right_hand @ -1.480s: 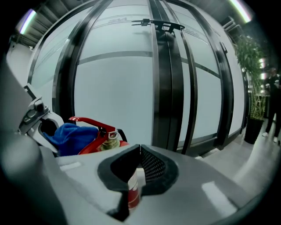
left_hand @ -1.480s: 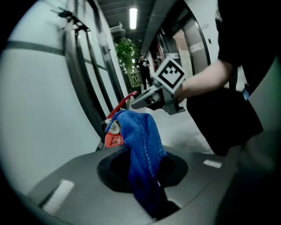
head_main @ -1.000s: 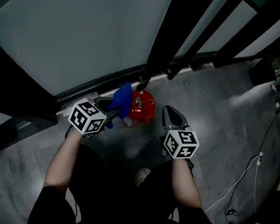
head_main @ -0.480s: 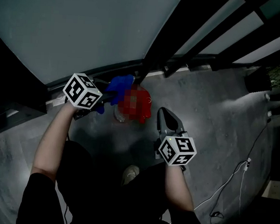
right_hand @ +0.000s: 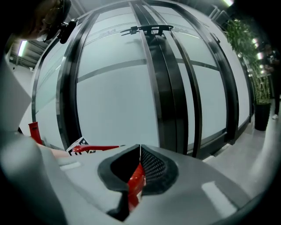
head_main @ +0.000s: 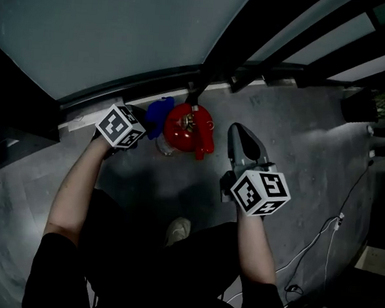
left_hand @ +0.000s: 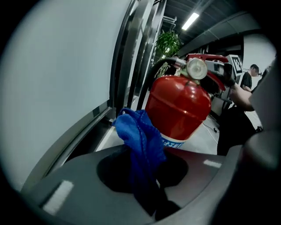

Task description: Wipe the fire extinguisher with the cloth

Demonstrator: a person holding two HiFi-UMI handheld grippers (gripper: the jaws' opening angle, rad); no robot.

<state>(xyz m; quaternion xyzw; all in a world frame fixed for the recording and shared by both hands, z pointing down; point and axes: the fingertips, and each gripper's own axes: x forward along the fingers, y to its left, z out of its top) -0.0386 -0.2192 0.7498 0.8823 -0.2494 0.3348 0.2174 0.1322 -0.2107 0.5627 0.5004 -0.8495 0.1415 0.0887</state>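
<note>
A red fire extinguisher (head_main: pixel 183 128) stands on the grey floor against the glass wall's base, its handle and gauge on top. In the left gripper view its red body (left_hand: pixel 178 107) is close ahead. My left gripper (head_main: pixel 144 118) is shut on a blue cloth (head_main: pixel 159 109), which rests against the extinguisher's left side. The cloth (left_hand: pixel 139 132) bunches out of the left gripper (left_hand: pixel 145 176) and touches the cylinder above its label. My right gripper (head_main: pixel 244 132) hangs right of the extinguisher, apart from it. The right gripper (right_hand: pixel 139 154) is shut, with a red sliver showing low in its gap.
A glass wall with dark frames (head_main: pixel 216 53) runs behind the extinguisher, with a sill (head_main: pixel 89 120) at its base. A white cable (head_main: pixel 318 241) lies on the floor at the right. My shoe (head_main: pixel 177 229) is below the extinguisher.
The left gripper carried the blue cloth from the extinguisher's top down to its left side. The right gripper stayed shut to the right of it. The head view shifted a little.
</note>
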